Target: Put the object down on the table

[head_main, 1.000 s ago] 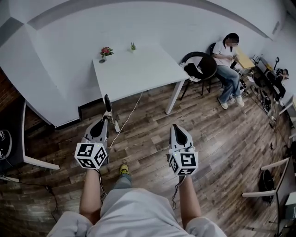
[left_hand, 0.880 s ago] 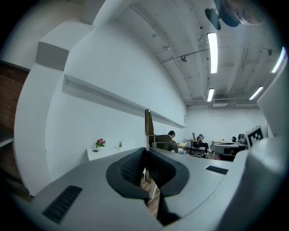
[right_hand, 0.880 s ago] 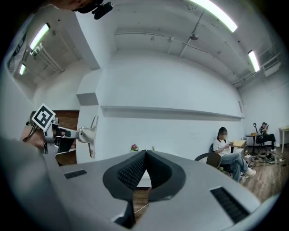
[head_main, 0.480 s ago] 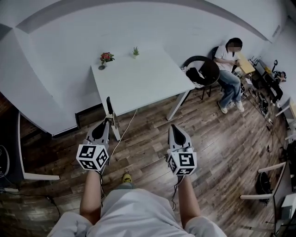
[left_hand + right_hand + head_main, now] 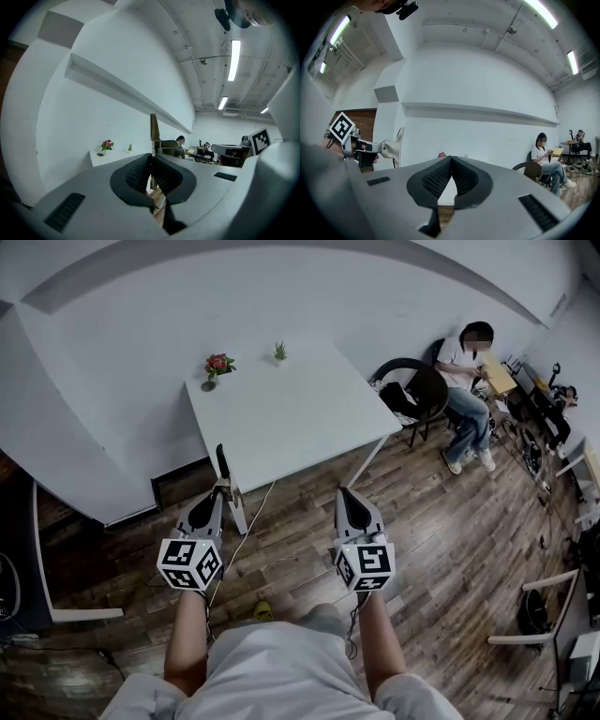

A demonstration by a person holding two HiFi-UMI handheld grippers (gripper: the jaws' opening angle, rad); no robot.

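While we hold both grippers out over the wooden floor (image 5: 441, 521), the white table (image 5: 291, 413) stands ahead, its near edge just beyond the fingertips. Left gripper (image 5: 222, 487) — jaws clamped tight on a thin flat object (image 5: 221, 461), which sticks straight up from the tips, up in the air and short of the table's near left corner. Right gripper (image 5: 345, 493) — jaws pressed together, nothing between them. On the table, red flowers (image 5: 218, 364) sit at the far left corner and a small green plant (image 5: 279, 352) by the far edge. Off the table's right side, a person (image 5: 466, 371) sits on a chair.
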